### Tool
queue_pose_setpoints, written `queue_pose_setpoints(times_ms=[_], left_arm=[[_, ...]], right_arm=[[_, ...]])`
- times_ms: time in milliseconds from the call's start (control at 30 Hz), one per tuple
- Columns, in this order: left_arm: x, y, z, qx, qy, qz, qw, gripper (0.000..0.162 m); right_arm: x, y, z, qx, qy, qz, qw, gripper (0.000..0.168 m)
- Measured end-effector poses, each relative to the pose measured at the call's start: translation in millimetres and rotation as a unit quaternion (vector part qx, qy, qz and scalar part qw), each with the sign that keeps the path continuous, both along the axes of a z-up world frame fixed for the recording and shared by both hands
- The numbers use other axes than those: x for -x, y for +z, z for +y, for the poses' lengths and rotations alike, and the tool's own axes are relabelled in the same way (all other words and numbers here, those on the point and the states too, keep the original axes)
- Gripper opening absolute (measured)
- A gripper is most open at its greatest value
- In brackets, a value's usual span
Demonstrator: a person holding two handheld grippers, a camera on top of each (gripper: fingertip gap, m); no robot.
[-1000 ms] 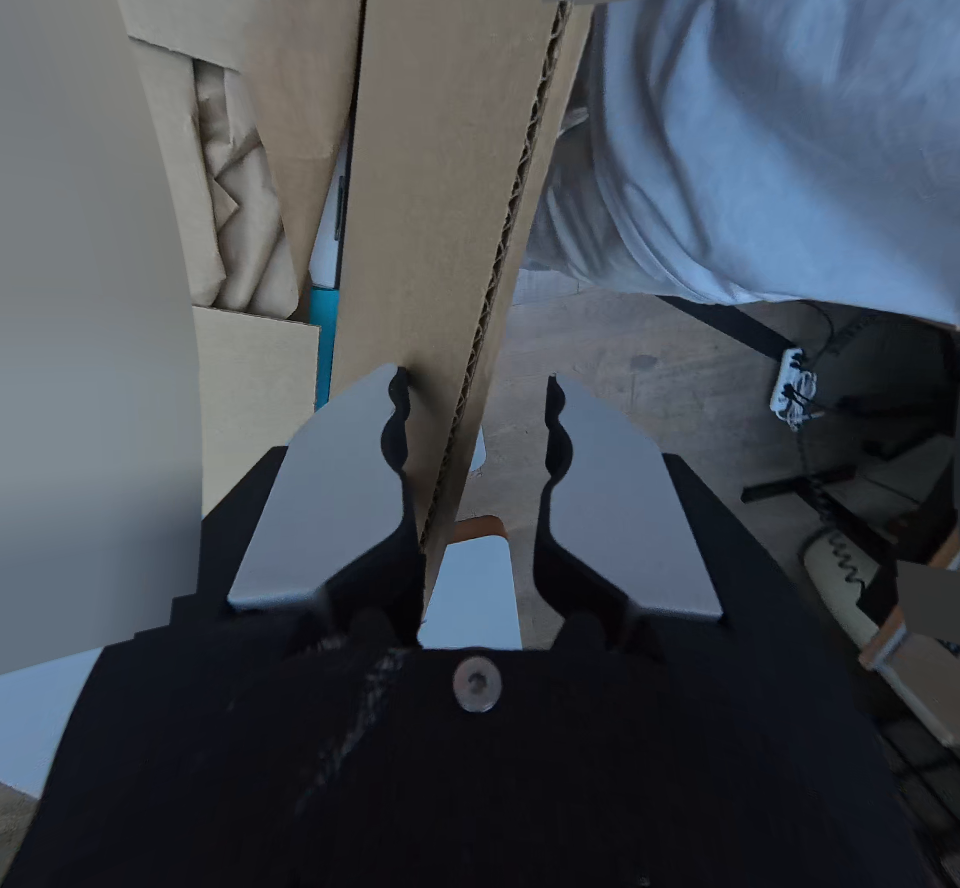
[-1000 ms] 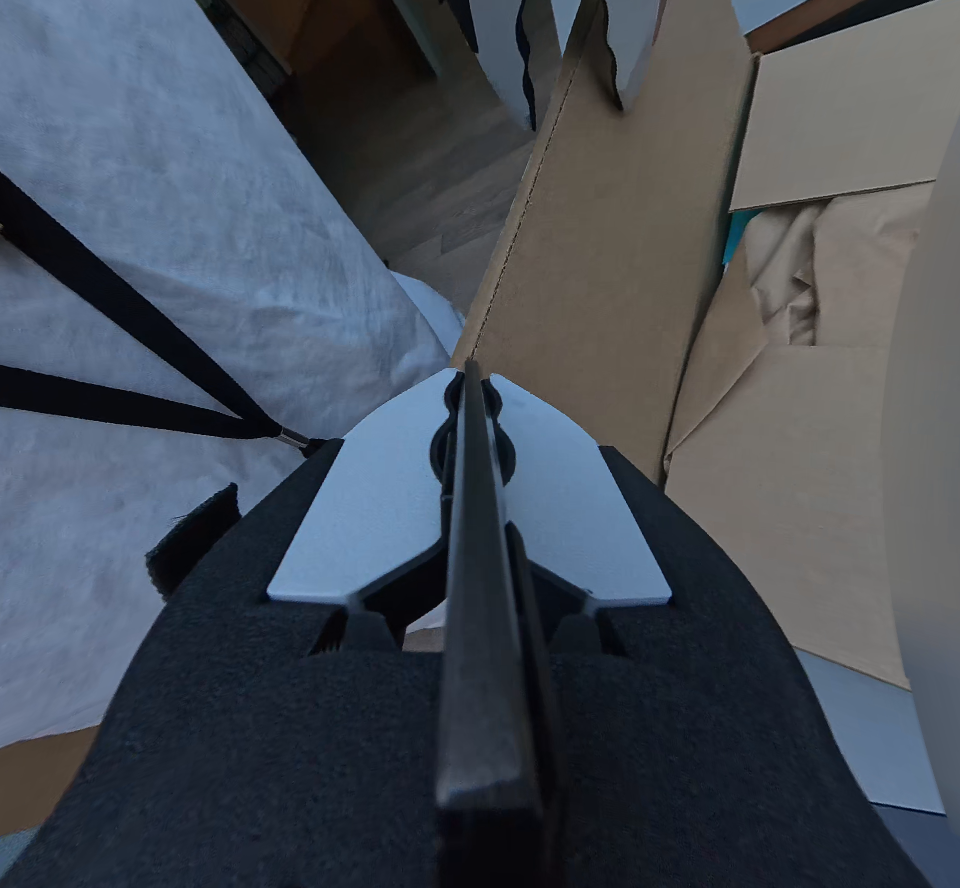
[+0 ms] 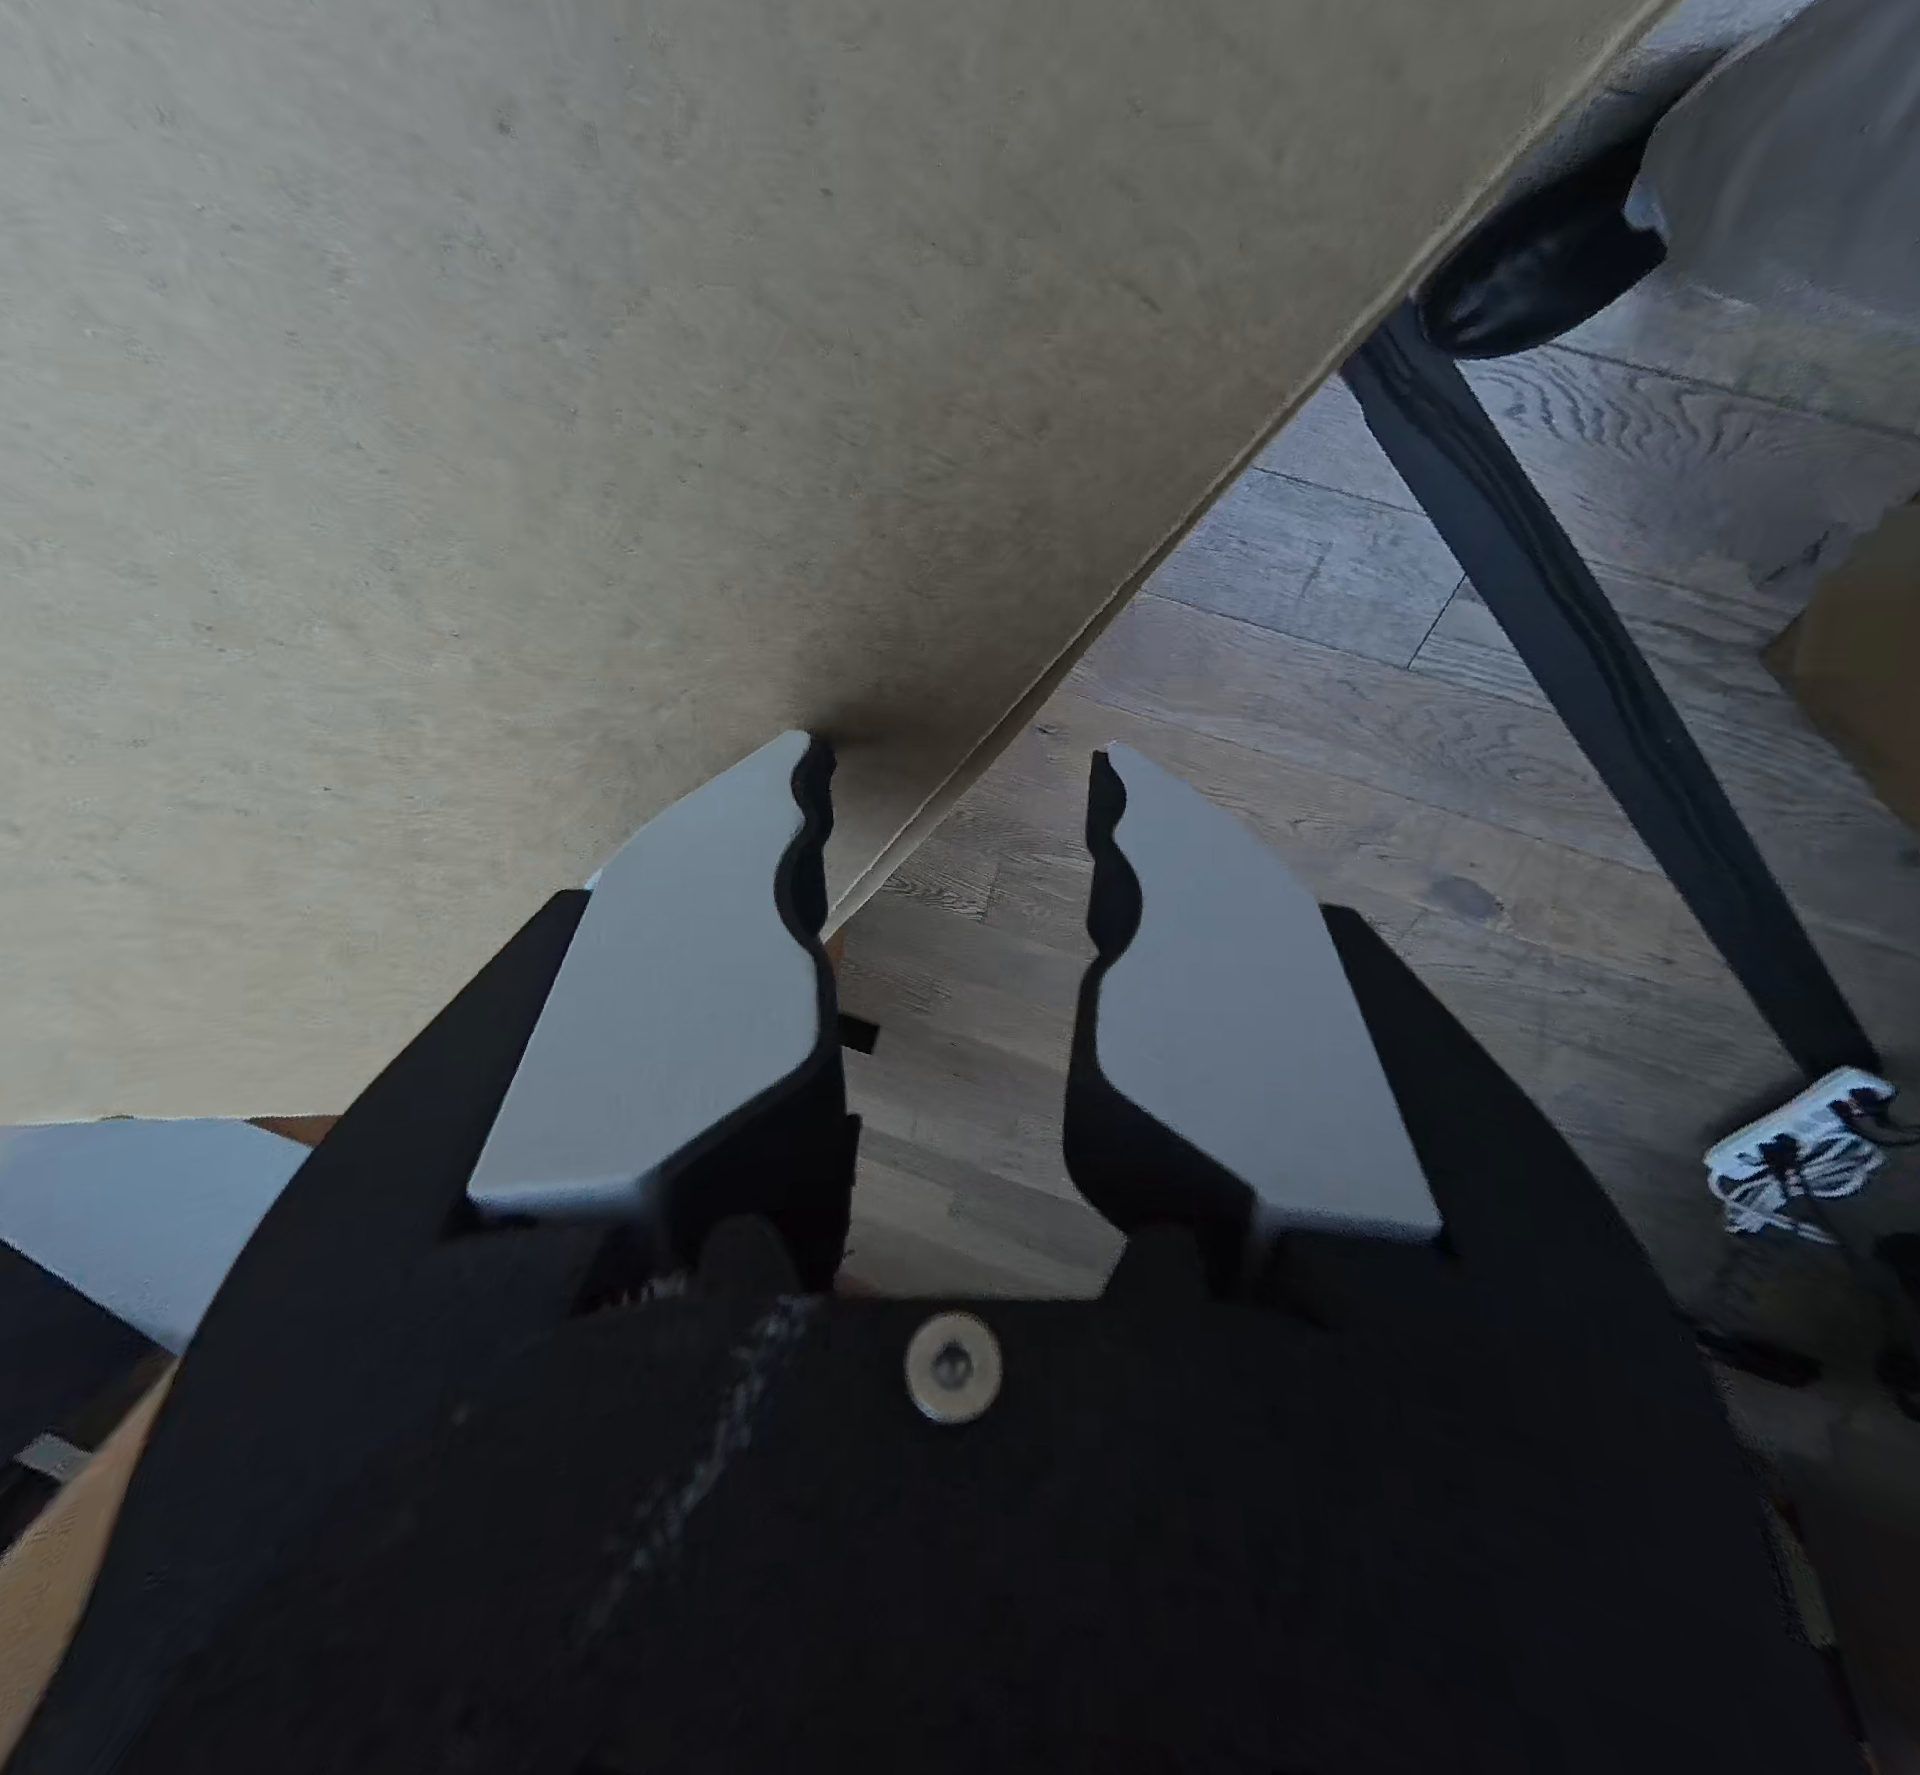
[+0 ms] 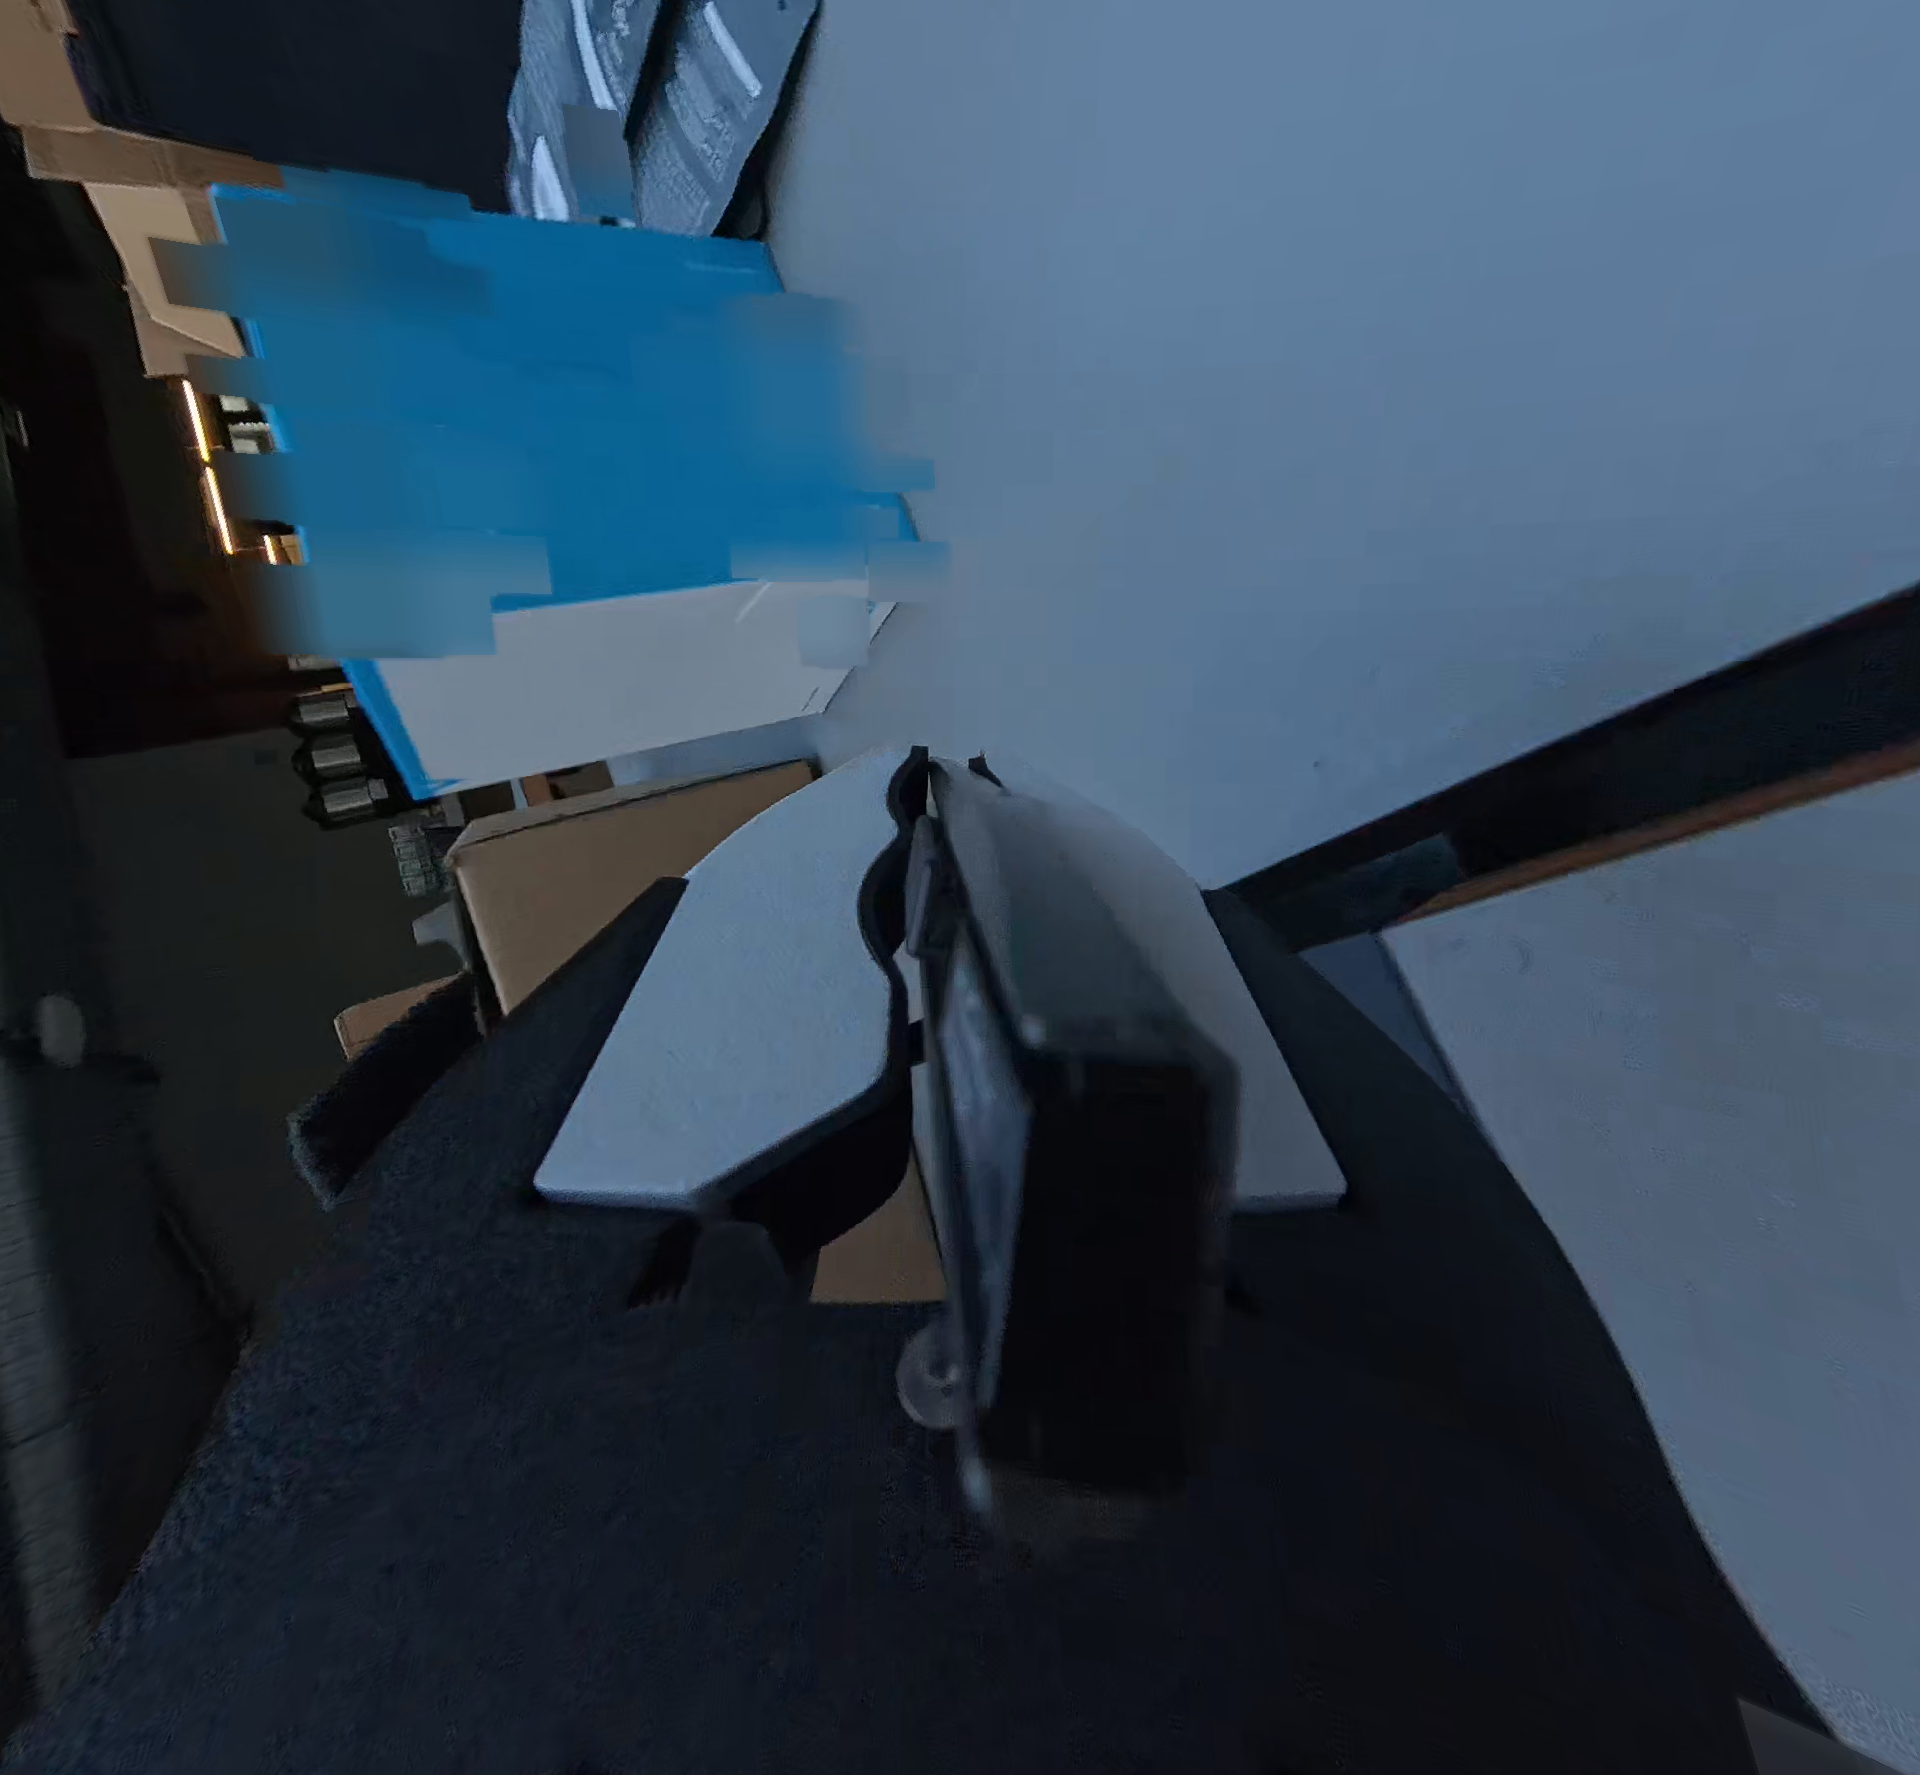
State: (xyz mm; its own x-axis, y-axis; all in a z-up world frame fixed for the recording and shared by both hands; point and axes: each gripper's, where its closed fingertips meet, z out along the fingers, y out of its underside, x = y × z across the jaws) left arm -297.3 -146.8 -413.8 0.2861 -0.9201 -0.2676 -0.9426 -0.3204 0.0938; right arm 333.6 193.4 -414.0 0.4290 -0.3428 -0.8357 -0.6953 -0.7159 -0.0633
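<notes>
In the left wrist view a broad brown cardboard flap [image 3: 623,323] fills the upper left. My left gripper [image 3: 956,749] is open. Its left finger [image 3: 686,977] lies against the flap's face, and the flap's edge runs just inside the gap beside that finger. In the right wrist view my right gripper [image 4: 945,764] is shut on a flat dark object [image 4: 1070,1154], seen nearly edge-on and reaching back toward the camera. A pale white surface [image 4: 1351,271] fills the view ahead of it. That view is motion-blurred.
Wooden floor [image 3: 1351,790], a black table leg [image 3: 1579,665], a white power strip with cables [image 3: 1797,1143] and a dark shoe-like shape [image 3: 1538,271] lie right of the flap. A blue-and-white box [image 4: 623,676], a cardboard box [image 4: 582,884] and dark printed packets [image 4: 665,42] stand at the left. There is about 70 centimetres between the tips of the two grippers.
The left view has swung: the flap now shows broadside and the person's pale clothing is gone. The right gripper has turned away from the cardboard box toward the white surface, still shut on the dark object.
</notes>
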Motion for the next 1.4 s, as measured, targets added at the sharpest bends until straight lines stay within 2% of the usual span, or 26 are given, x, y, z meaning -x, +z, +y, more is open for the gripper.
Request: queue_pose_setpoints(times_ms=[133,267,333,400,500,567,633,700,800,900,1000,1033,1067,1100,1133,1200,1233,1267,1333,1400], left_arm=[[-2,12,-4,0.019,0.078,-0.004,0.997,0.044],[-7,42,-20,0.052,0.14,0.002,0.989,0.059],[-12,58,-20,0.049,0.178,-0.006,0.983,0.061],[-15,71,-20,0.046,0.206,-0.01,0.977,0.062],[-15,88,-21,0.043,0.229,0.0,0.973,0.06],[-17,97,-25,0.051,0.25,-0.006,0.967,0.06],[-20,110,-30,0.065,0.275,-0.02,0.959,0.06],[-18,131,-36,0.075,0.292,-0.019,0.953,0.06],[-13,178,-27,0.034,0.335,-0.043,0.94,0.061],[-43,227,8,-0.042,0.37,-0.164,0.914,0.058],[-119,259,60,-0.106,0.371,-0.356,0.851,0.054],[-146,258,69,-0.101,0.364,-0.398,0.836,0.055],[-171,252,77,-0.097,0.353,-0.427,0.827,0.057],[-190,240,83,-0.096,0.352,-0.437,0.822,0.057],[-203,224,86,-0.092,0.354,-0.432,0.824,0.058],[-218,184,87,-0.077,0.38,-0.404,0.828,0.06],[-224,165,81,-0.056,0.393,-0.393,0.829,0.062],[-227,148,72,-0.038,0.404,-0.374,0.834,0.064],[-230,129,60,-0.027,0.421,-0.359,0.833,0.064],[-224,120,54,-0.037,0.426,-0.336,0.839,0.063]], right_arm=[[-31,-42,33,0.046,0.058,0.009,0.997,0.012],[-32,-51,44,0.063,0.107,0.031,0.992,0.05],[-26,-48,41,0.075,0.122,0.056,0.988,0.068],[-16,-38,27,0.087,0.132,0.079,0.984,0.078],[19,-6,-16,0.077,0.211,0.111,0.968,0.072],[49,27,-32,-0.001,0.278,0.082,0.957,0.055],[87,63,-31,-0.121,0.355,-0.006,0.927,0.056],[134,100,-25,-0.254,0.427,-0.13,0.858,0.07],[220,143,-31,-0.407,0.495,-0.242,0.729,0.083],[292,141,-55,-0.509,0.564,-0.336,0.557,0.087],[326,116,-64,-0.557,0.596,-0.434,0.382,0.086],[328,110,-59,-0.567,0.593,-0.468,0.328,0.08],[330,106,-55,-0.573,0.591,-0.485,0.297,0.069],[331,106,-54,-0.579,0.59,-0.487,0.281,0.051],[331,111,-58,-0.598,0.589,-0.476,0.263,0.019],[331,142,-54,-0.65,0.53,-0.497,0.222,0.005],[329,163,-45,-0.66,0.505,-0.511,0.22,0.002],[326,183,-32,-0.66,0.493,-0.512,0.245,0.001],[313,220,10,-0.631,0.488,-0.5,0.339,0.001],[295,240,65,-0.576,0.488,-0.462,0.465,0.002]])
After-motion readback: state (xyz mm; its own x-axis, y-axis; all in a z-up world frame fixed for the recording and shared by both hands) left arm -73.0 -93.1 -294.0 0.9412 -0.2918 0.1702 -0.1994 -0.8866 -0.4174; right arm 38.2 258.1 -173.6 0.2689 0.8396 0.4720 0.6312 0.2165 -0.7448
